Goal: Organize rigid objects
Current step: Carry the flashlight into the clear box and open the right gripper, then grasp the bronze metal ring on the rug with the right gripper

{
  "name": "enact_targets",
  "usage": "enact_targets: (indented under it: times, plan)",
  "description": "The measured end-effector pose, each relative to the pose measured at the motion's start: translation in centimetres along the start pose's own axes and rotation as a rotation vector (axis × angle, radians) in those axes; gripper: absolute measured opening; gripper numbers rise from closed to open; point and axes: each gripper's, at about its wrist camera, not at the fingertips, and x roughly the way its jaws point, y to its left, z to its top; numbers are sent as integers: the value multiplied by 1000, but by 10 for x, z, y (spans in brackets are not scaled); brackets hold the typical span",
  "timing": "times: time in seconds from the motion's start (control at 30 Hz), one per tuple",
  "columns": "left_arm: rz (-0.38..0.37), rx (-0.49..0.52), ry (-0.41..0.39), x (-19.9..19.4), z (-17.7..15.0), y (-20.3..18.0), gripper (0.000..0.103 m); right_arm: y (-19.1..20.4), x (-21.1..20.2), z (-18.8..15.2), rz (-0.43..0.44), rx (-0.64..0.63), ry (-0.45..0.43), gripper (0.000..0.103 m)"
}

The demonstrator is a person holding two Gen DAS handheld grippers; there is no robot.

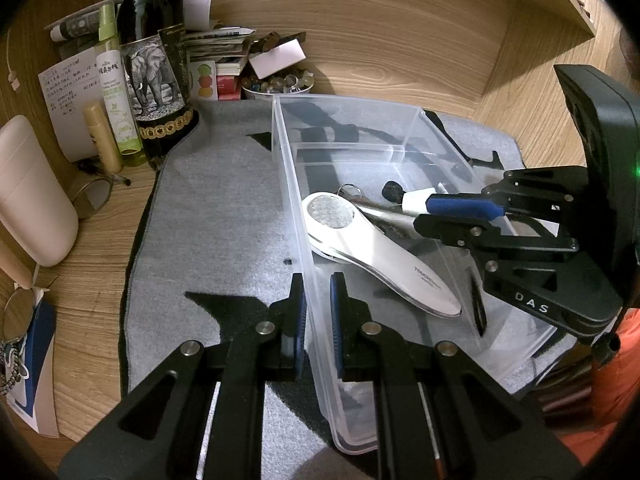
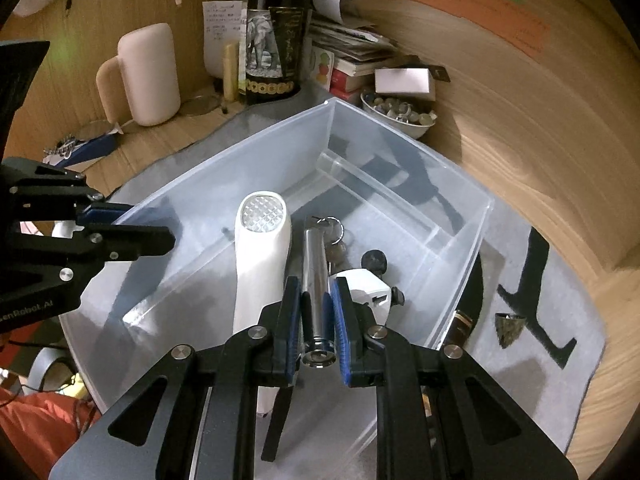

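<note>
A clear plastic bin (image 1: 296, 184) (image 2: 460, 184) stands on a grey mat. My left gripper (image 1: 318, 312) straddles the bin's near wall, jaws close on it; it also shows in the right wrist view (image 2: 132, 224). Inside the bin lie a white handheld device with a round textured head (image 1: 372, 248) (image 2: 260, 248), a chrome cylinder with a key ring (image 2: 316, 280) and a small white-and-black object (image 2: 368, 284). My right gripper (image 2: 316, 316) (image 1: 452, 212) is inside the bin, shut on the chrome cylinder, which lies along its fingers.
A dark bottle with an elephant label (image 1: 154, 60) (image 2: 274, 40), a green spray bottle (image 1: 116, 88), a white jug (image 2: 148, 72), a bowl of stones (image 2: 400, 116) and stacked papers stand at the back. A small dark cone (image 2: 508, 328) lies on the mat (image 1: 216, 208) right of the bin.
</note>
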Motion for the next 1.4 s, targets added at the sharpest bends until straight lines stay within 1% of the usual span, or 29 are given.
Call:
enact_targets:
  times: [0.1, 0.2, 0.27, 0.33, 0.4, 0.47, 0.5, 0.7, 0.77, 0.83, 0.9, 0.97, 1.07, 1.17, 1.23, 1.33, 1.4]
  plan:
    - [1, 1, 0, 0, 0, 0, 10, -1, 0, 0, -17, 1, 3, 15]
    - [-1, -2, 0, 0, 0, 0, 10, -3, -3, 0, -20, 6, -5, 20]
    - [-3, -2, 1, 0, 0, 0, 10, -3, -6, 0, -28, 7, -18, 27]
    - [0, -1, 0, 0, -1, 0, 10, -4, -12, 0, -35, 7, -34, 30]
    - [2, 1, 0, 0, -1, -1, 10, -4, -16, 1, -40, 10, -48, 35]
    - [1, 0, 0, 0, 0, 0, 10, -5, -22, 2, -58, 9, -71, 47]
    - [0, 0, 1, 0, 0, -1, 10, -6, -25, 2, -65, 12, -81, 49]
    - [1, 0, 1, 0, 0, -1, 10, -23, -52, 6, -102, 58, -160, 52]
    - [0, 0, 1, 0, -1, -1, 10, -34, -62, 7, -123, 88, -187, 59]
    - [0, -1, 1, 0, -1, -1, 10, -46, -70, 6, -146, 113, -211, 62]
    - [-1, -3, 1, 0, -1, -1, 10, -58, -74, 5, -179, 133, -221, 63]
    - [0, -3, 1, 0, -1, -1, 10, -74, -75, 2, -208, 169, -216, 63]
    - [3, -3, 2, -1, -2, -1, 10, -95, -70, -3, -228, 221, -201, 63]
    - [5, -3, 3, -1, -2, -1, 10, -119, -60, -12, -232, 287, -172, 63]
    - [6, -4, 4, -1, -3, -1, 10, -133, -48, -19, -226, 325, -137, 63]
    - [10, -2, 3, -1, -3, -1, 10, -145, -31, -30, -226, 355, -87, 63]
    - [13, 0, 3, -1, -3, -2, 10, -152, -16, -37, -211, 373, -48, 63]
